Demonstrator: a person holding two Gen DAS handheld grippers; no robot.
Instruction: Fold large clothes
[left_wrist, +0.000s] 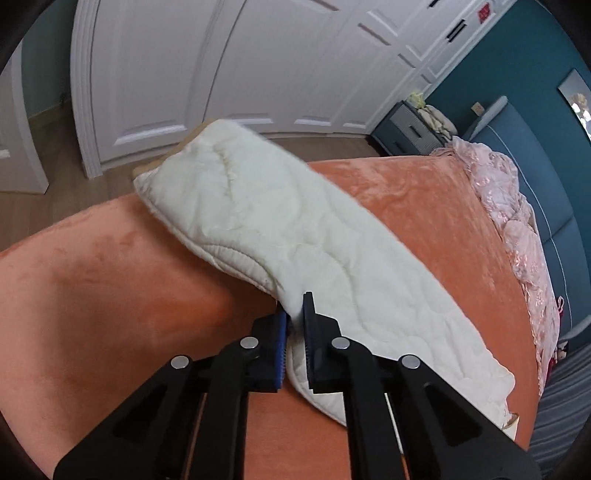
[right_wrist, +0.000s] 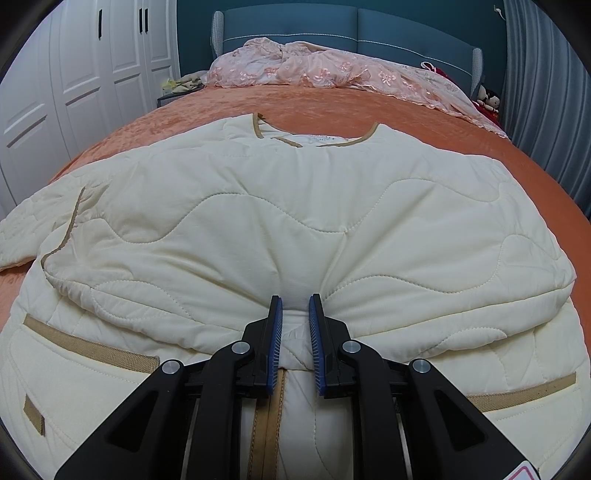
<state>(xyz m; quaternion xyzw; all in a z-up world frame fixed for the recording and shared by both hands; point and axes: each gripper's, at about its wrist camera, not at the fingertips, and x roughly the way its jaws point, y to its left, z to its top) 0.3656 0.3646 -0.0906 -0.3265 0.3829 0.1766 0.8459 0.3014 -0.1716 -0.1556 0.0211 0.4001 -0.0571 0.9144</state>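
Cream quilted jacket (right_wrist: 280, 221) on orange bed (right_wrist: 332, 107): left gripper (left_wrist: 295, 314) clamped on lifted sleeve (left_wrist: 258, 221), right gripper (right_wrist: 295, 314) pinching folded hem bunch; lay sleeve flat across the body, smoothing wrinkles.

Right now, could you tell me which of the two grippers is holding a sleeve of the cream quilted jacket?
The left gripper: it pinches the sleeve, lifted over the orange bedspread. The right gripper grips the jacket's folded middle.

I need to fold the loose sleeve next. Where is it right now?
In the left wrist view the sleeve is pinched in the left gripper, lifted and stretching up-left over the orange bedspread, cuff toward the white wardrobe doors.
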